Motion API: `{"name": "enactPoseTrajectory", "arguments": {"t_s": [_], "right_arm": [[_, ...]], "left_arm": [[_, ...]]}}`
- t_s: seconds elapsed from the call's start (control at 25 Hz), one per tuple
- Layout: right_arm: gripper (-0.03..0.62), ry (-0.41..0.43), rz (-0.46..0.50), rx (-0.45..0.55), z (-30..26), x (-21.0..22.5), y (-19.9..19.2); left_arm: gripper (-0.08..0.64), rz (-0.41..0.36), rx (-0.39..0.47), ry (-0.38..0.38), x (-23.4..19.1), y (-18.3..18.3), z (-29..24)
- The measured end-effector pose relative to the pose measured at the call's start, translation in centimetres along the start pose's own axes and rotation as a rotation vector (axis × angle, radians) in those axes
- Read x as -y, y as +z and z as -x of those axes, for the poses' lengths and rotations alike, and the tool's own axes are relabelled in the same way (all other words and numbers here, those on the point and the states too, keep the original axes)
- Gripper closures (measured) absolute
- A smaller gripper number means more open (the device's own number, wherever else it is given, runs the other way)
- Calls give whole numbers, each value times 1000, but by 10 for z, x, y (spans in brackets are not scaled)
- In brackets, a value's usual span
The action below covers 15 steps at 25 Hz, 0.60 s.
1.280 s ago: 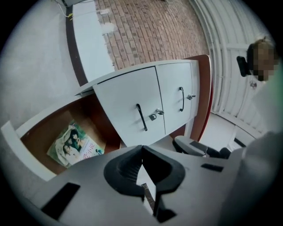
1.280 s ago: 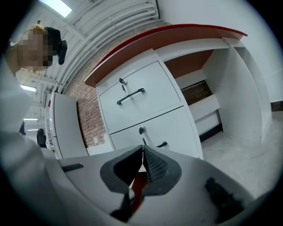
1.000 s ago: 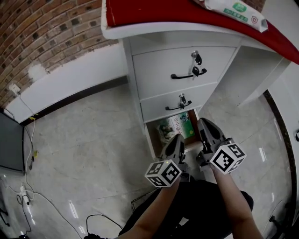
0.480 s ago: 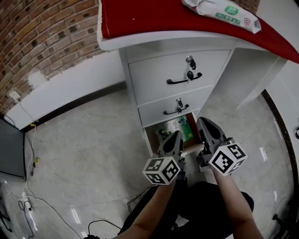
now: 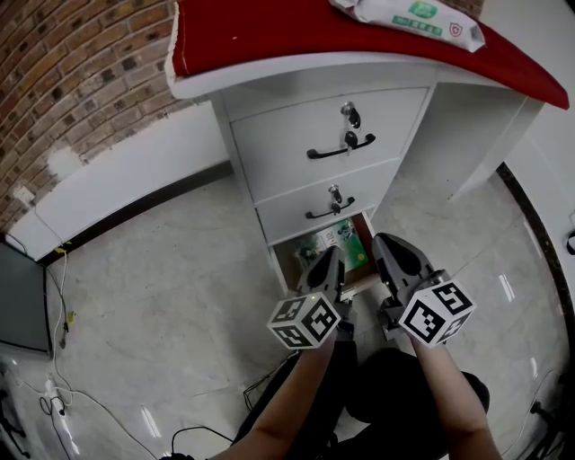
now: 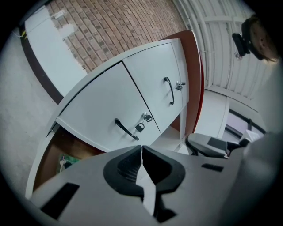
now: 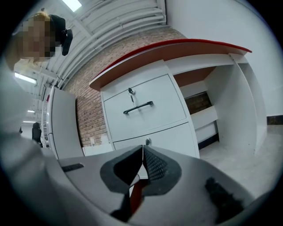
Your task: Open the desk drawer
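Note:
The white drawer unit (image 5: 269, 135) stands under a red desk top. Its top drawer (image 5: 296, 135) and middle drawer (image 5: 296, 208) are closed, each with a black handle (image 5: 341, 148) and keys (image 5: 349, 115) in the lock. The bottom drawer (image 5: 289, 260) stands pulled out, with a green packet (image 5: 340, 243) inside. My left gripper (image 5: 331, 260) is shut and empty just in front of that open drawer. Beside it my right gripper (image 5: 388, 250) is also shut on nothing. In the right gripper view the top handle (image 7: 138, 107) lies ahead of the closed jaws.
A packet of wipes (image 5: 409, 20) lies on the red desk top (image 5: 269, 31). Brick wall (image 5: 81, 81) runs to the left, and cables (image 5: 54, 359) trail on the tiled floor at the far left. The desk's knee space (image 5: 467, 135) opens on the right.
The drawer unit has slid left and up in the head view. Both grippers stay shut before the open bottom drawer, and the right one has risen slightly.

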State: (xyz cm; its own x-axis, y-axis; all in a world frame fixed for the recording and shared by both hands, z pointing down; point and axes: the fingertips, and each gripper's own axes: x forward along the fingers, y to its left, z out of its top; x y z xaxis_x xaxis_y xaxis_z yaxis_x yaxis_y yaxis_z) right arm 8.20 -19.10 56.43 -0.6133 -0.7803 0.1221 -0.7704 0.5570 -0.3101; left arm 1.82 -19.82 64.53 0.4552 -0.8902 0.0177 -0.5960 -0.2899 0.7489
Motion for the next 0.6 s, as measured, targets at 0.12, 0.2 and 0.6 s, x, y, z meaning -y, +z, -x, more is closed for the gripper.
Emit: {"name": "enactPoseTrajectory", "arguments": {"t_s": [0.12, 0.2, 0.6], "right_arm": [[578, 8, 22, -18, 4, -1, -4], [578, 4, 29, -24, 5, 2, -6], [578, 29, -42, 47, -18, 1, 18]], "left_arm": [[548, 52, 24, -22, -4, 9, -8], [548, 67, 38, -22, -6, 15, -14], [442, 278, 113, 42, -32, 27, -38]]}}
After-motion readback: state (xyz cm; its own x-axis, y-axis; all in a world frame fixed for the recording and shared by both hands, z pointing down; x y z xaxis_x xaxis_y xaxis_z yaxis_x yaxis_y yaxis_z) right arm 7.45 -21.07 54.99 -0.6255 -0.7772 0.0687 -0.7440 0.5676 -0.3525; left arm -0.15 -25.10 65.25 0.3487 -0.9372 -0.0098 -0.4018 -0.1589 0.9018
